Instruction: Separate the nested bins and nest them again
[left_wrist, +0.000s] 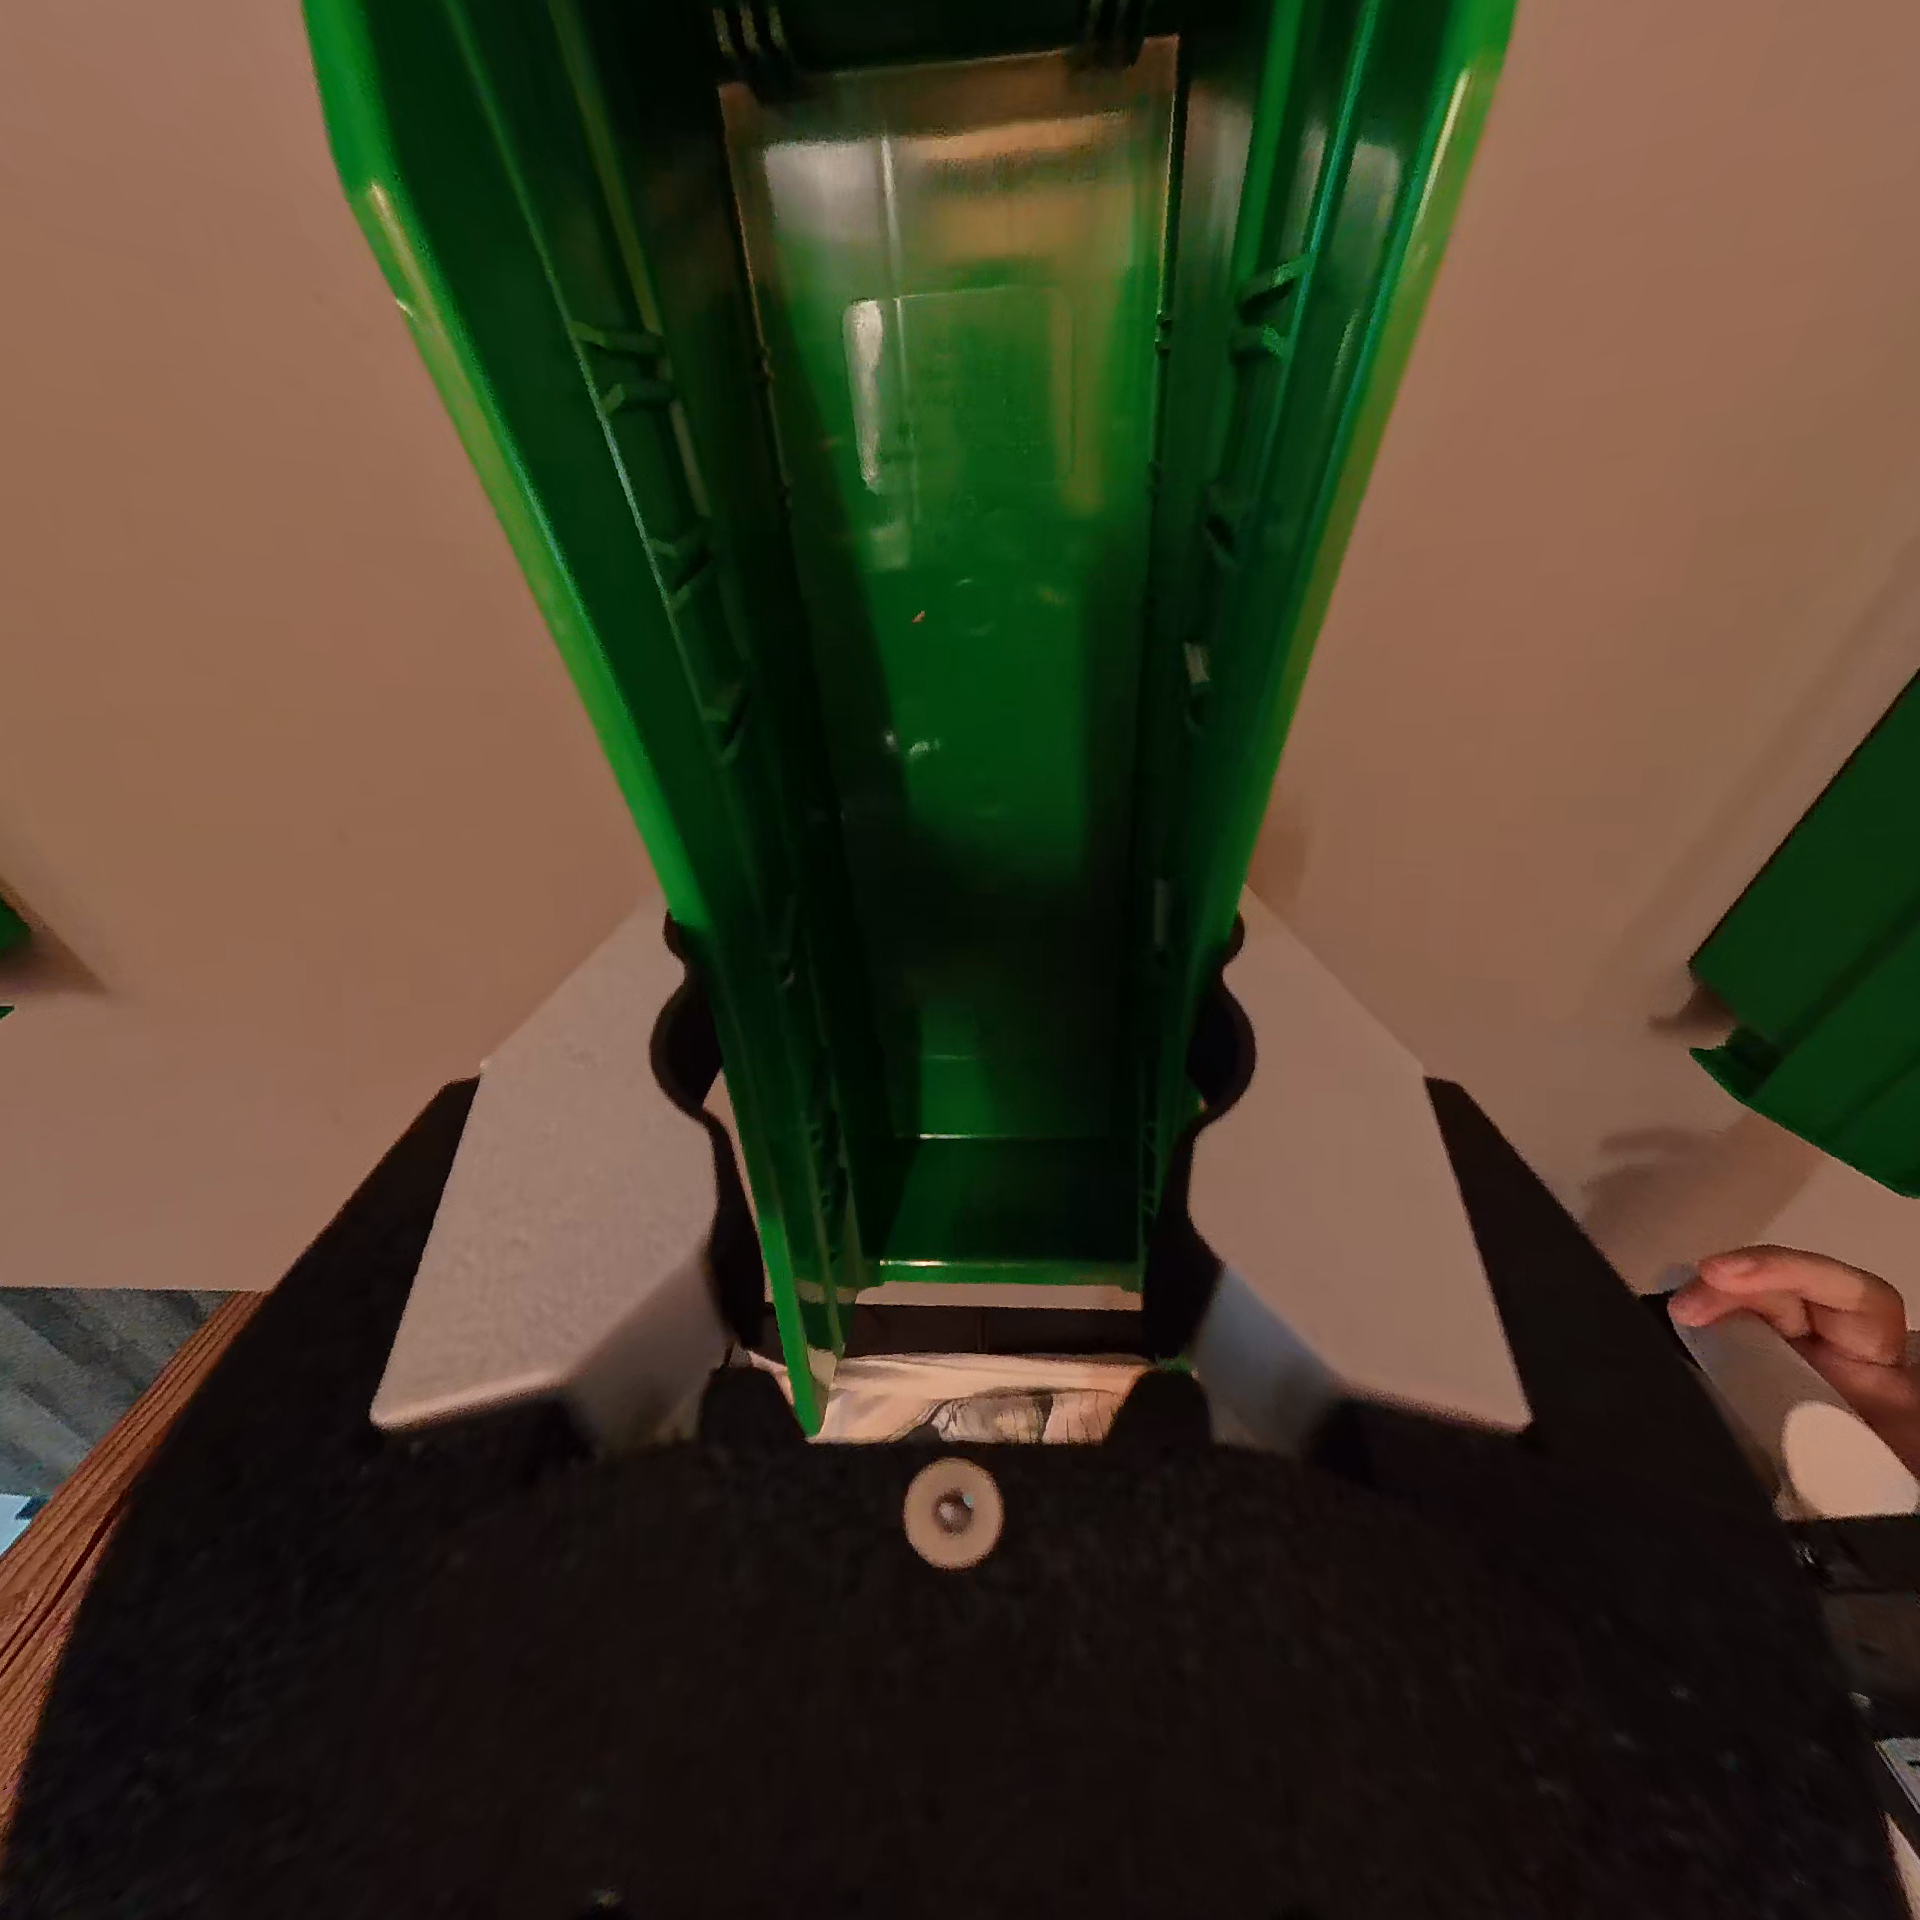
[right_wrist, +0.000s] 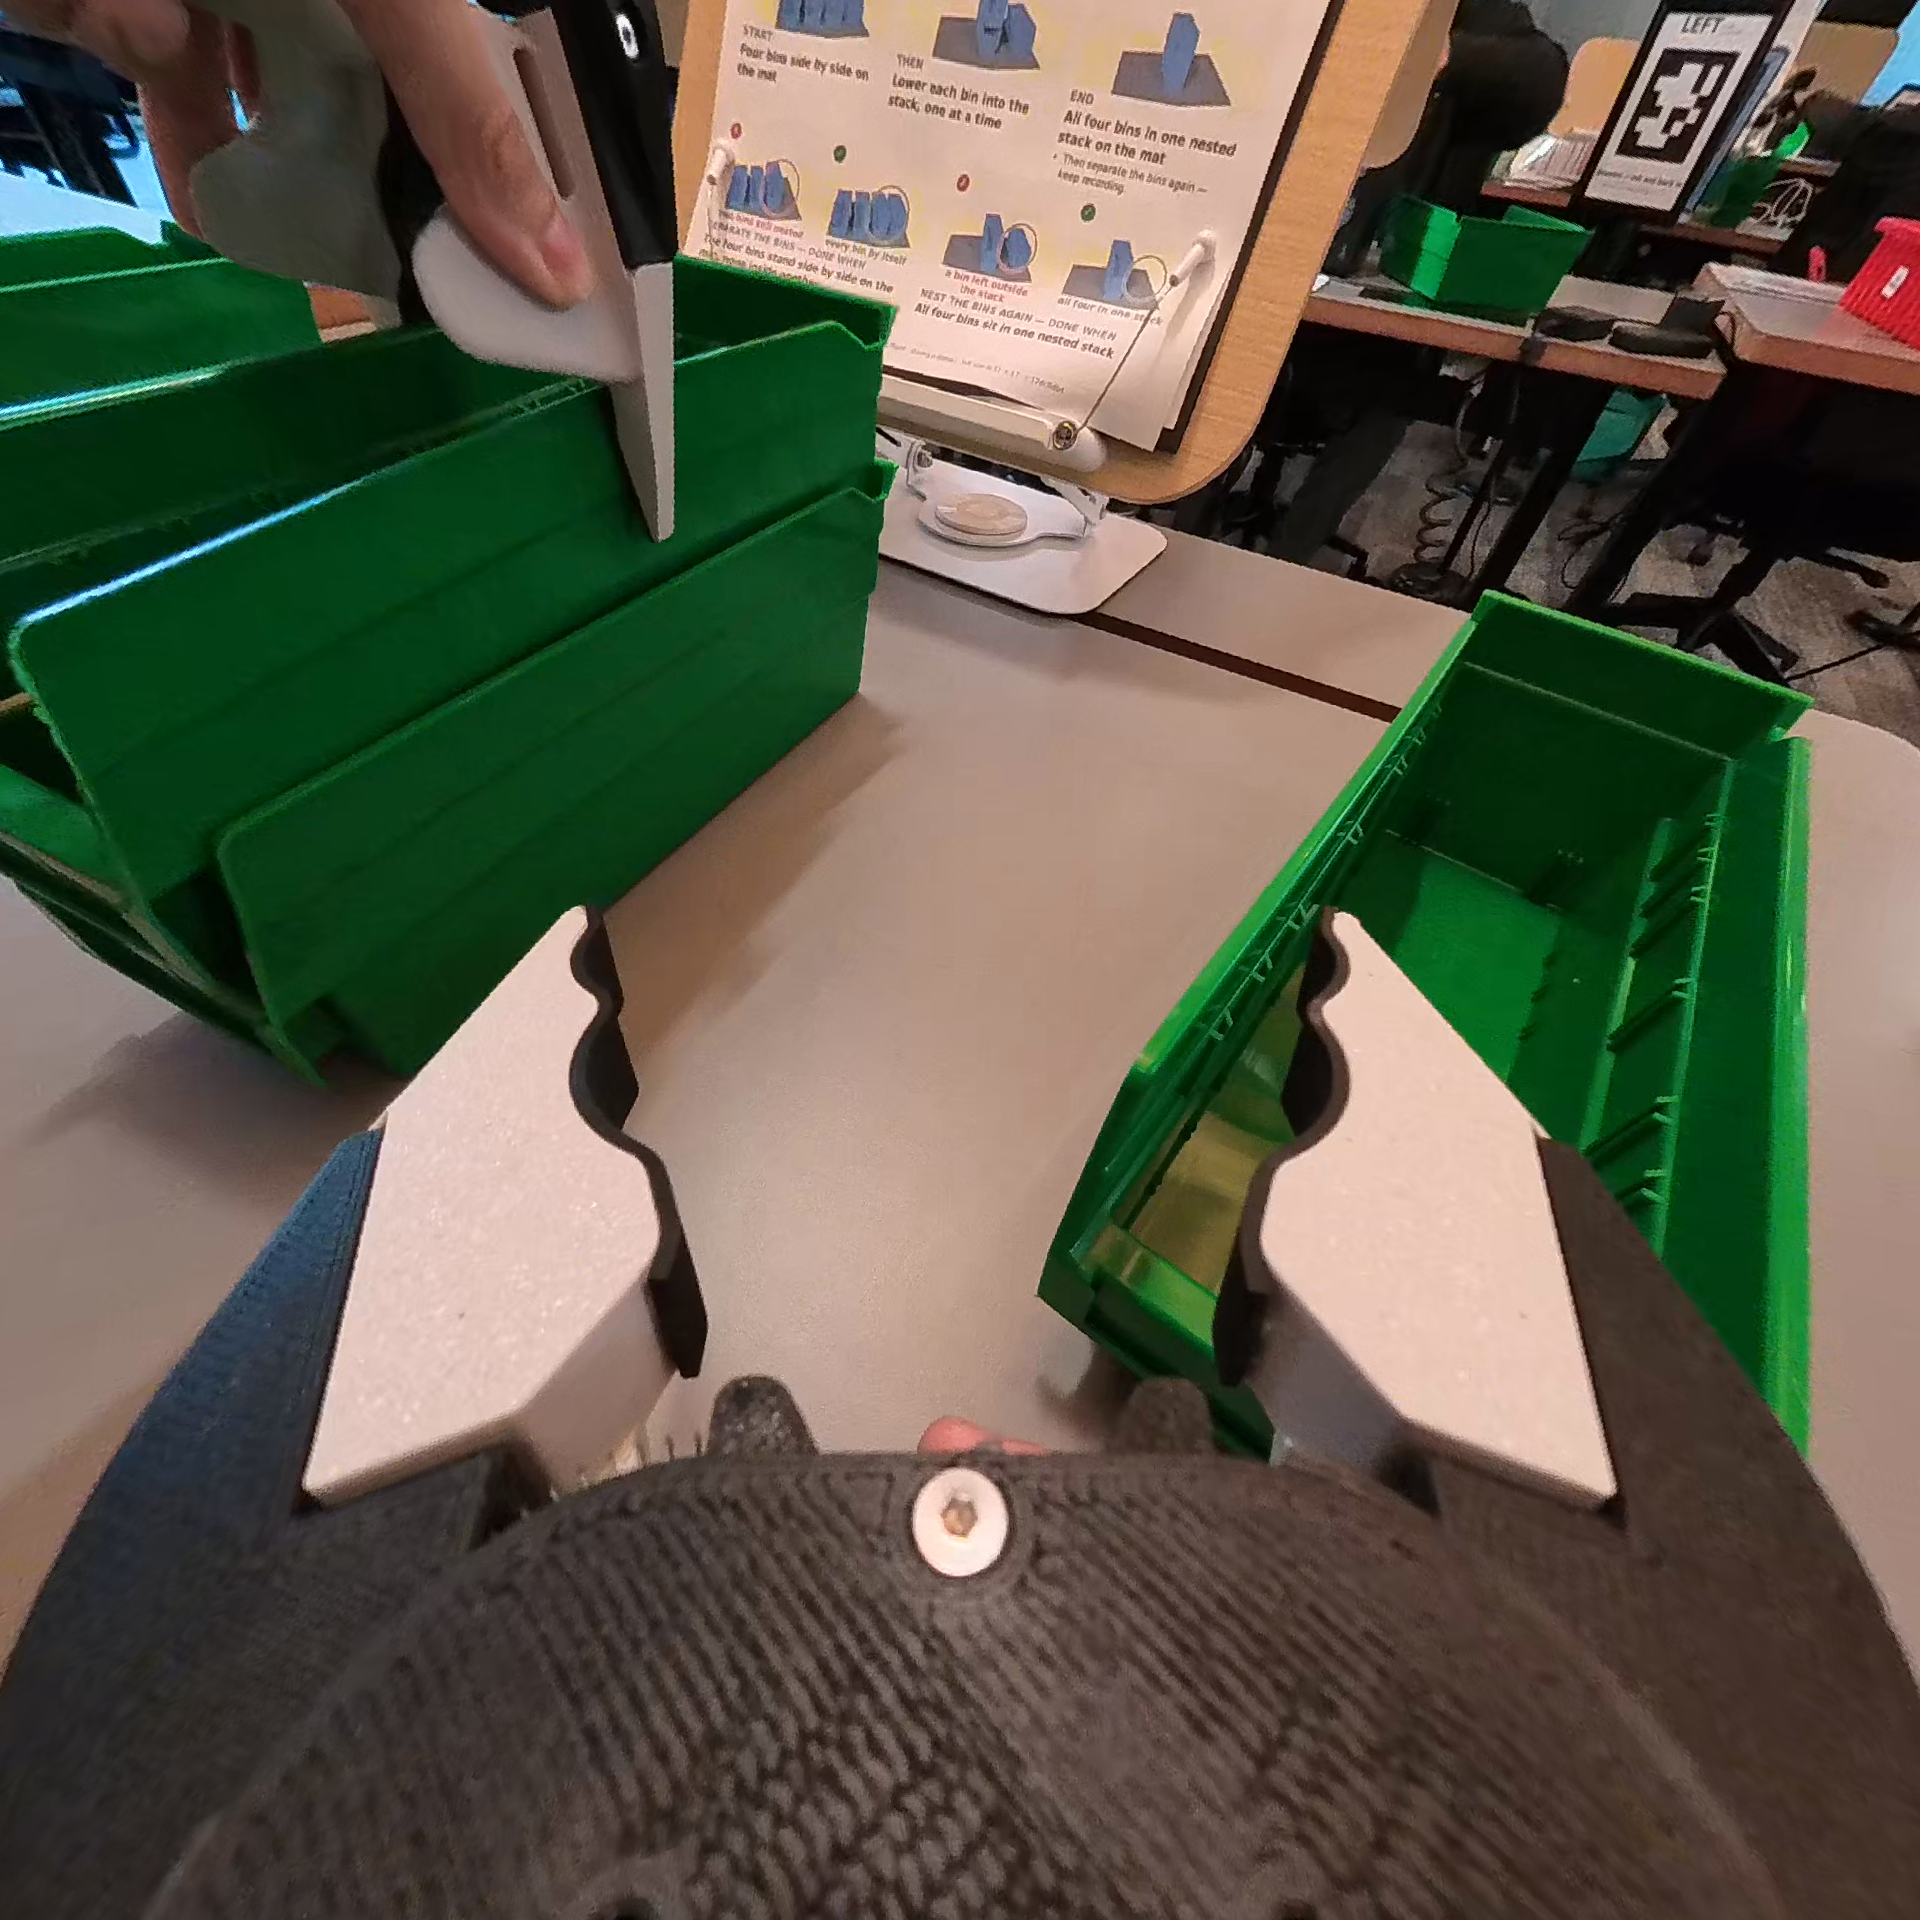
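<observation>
Grey table (right_wrist: 935, 883) in workroom; left gripper (left_wrist: 956, 1091) jaws pinching green bin (left_wrist: 956, 520); right gripper (right_wrist: 956, 1132) jaws spread, single bin (right_wrist: 1558, 935) beside.

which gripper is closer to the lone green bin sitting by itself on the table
Right. The right gripper is open with one finger just inside the lone bin. The left gripper is over at the stacked bins, clamped on a bin's wall.
</observation>
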